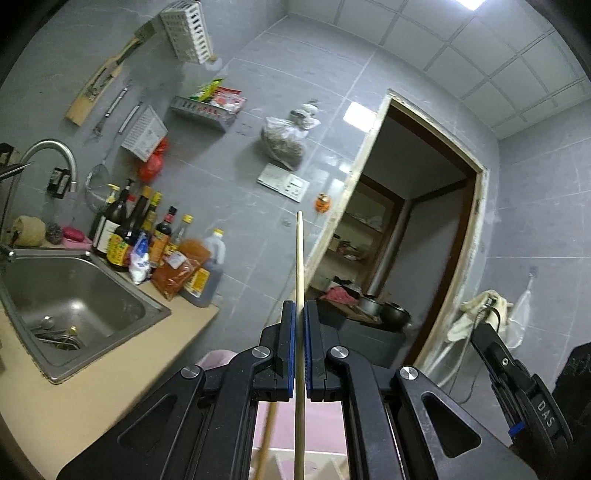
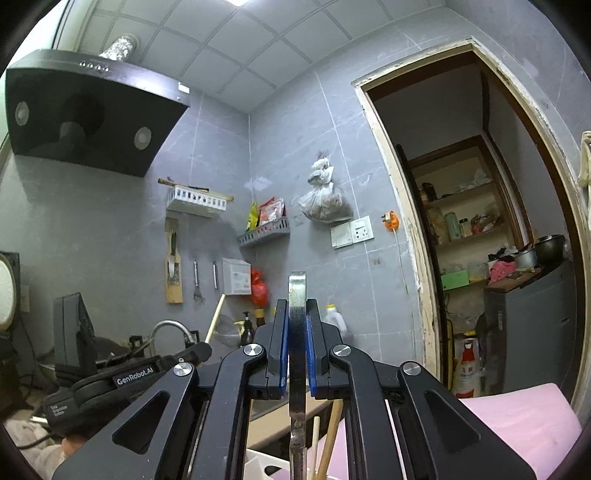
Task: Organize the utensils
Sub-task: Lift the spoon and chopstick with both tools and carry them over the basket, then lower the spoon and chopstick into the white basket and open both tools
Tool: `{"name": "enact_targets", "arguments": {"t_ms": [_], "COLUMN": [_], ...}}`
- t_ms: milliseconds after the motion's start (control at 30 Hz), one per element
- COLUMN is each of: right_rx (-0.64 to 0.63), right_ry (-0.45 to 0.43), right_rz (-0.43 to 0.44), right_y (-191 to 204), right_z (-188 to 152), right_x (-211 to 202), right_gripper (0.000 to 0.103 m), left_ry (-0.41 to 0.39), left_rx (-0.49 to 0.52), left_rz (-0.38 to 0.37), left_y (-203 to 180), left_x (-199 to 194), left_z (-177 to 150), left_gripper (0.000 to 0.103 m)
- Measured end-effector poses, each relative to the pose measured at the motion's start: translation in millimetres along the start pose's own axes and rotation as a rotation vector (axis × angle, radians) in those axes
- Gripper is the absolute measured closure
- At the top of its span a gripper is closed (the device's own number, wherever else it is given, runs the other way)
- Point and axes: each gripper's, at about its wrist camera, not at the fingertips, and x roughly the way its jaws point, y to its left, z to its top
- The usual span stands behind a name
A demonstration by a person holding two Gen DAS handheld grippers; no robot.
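From the left wrist camera, the left gripper (image 1: pixel 299 314) has its jaws closed on a single pale wooden chopstick (image 1: pixel 300 280), which runs straight up between the blue pads and stands clear above the fingertips against the grey tiled wall. Below the jaws a second wooden stick (image 1: pixel 266 439) slants across a pink surface — it is not in the grip. To the left lies a steel sink (image 1: pixel 110 295) set in a beige counter (image 1: pixel 74 398), with a cluster of sauce bottles (image 1: pixel 147 236) just behind the sink's far corner. A white slotted holder (image 1: pixel 190 31) hangs high on the wall, and an open doorway (image 1: pixel 417 229) fills the right. At the right edge the right gripper's black body shows.

From the right wrist camera, the right gripper (image 2: pixel 297 306) is clamped on a flat metal utensil handle (image 2: pixel 297 295) — its squared end pokes above the fingertips and the rest drops below the jaws, where its working end is cut off from view. The left gripper's body (image 2: pixel 122 380) sits low on the left, carrying its chopstick (image 2: pixel 215 317) tilted up. A range hood (image 2: pixel 92 110) hangs at upper left, and the white slotted holder (image 2: pixel 197 199) is mounted on the wall beneath it.
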Motion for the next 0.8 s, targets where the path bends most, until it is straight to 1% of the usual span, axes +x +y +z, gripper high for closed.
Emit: {"name": "enact_targets", "arguments": {"t_ms": [167,367,467,800], "right_rx": [-0.006,0.019,0.022,-0.003], "right_ry": [0.008,0.046,0.059,0.105], "right_rz": [-0.012,-0.03,-0.033,-0.042], "right_y": [-6,-18,-20,-15], "right_z": [-20,-34,-38,-52], "right_x": [9,17,18,21], "right_gripper": [0.097,0.097,0.097,0.097], "left_ry": [-0.008,-0.002,0.004,0.023], "left_rx": [-0.02,-0.023,-0.018,0.056], "left_rz": [0.064,0.105,0.113,0.125], "left_y": [10,17,18,6], "left_x": [11,16,18,16], "left_z": [-14,-27,-31,-49], "left_gripper": [0.101,0.101,0.101,0.101]}}
